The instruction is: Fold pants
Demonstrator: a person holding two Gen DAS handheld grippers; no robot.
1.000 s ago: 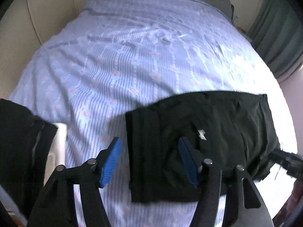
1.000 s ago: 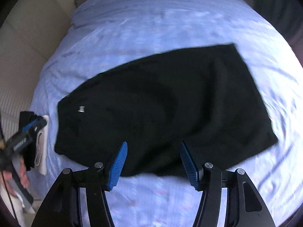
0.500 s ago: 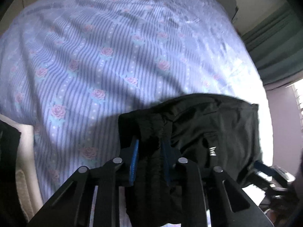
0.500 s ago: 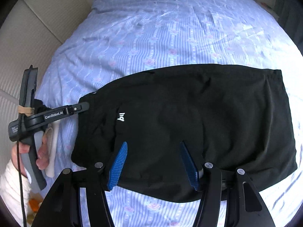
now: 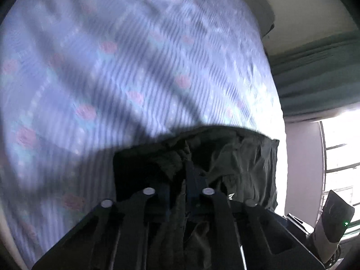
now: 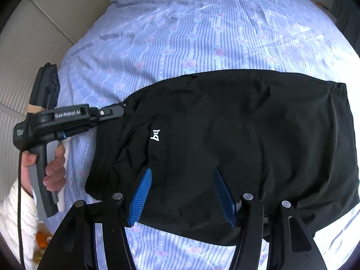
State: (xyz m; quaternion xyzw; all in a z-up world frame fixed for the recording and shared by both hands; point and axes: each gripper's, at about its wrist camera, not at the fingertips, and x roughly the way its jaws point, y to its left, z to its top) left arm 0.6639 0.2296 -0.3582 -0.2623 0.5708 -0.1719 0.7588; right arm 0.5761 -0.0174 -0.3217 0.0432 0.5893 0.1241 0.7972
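Observation:
Black pants (image 6: 236,135) with a small white logo (image 6: 155,135) lie folded across the bed. In the right wrist view my left gripper (image 6: 121,110) is shut on the pants' left end, the waistband side. In the left wrist view the left gripper (image 5: 183,175) pinches bunched black fabric (image 5: 236,162) between its closed fingers. My right gripper (image 6: 182,193) is open, its blue pads (image 6: 140,198) hovering over the pants' near edge, holding nothing.
The bed has a lilac striped sheet with pink roses (image 6: 202,33). A cream padded wall (image 6: 33,33) runs along the left. A green curtain (image 5: 315,78) and a bright window (image 5: 342,157) are at the right. The person's hand (image 6: 54,168) holds the left gripper's handle.
The left gripper moved down onto the pants' left end and shut on the fabric, bunching it. The right gripper moved closer over the near edge and stayed open.

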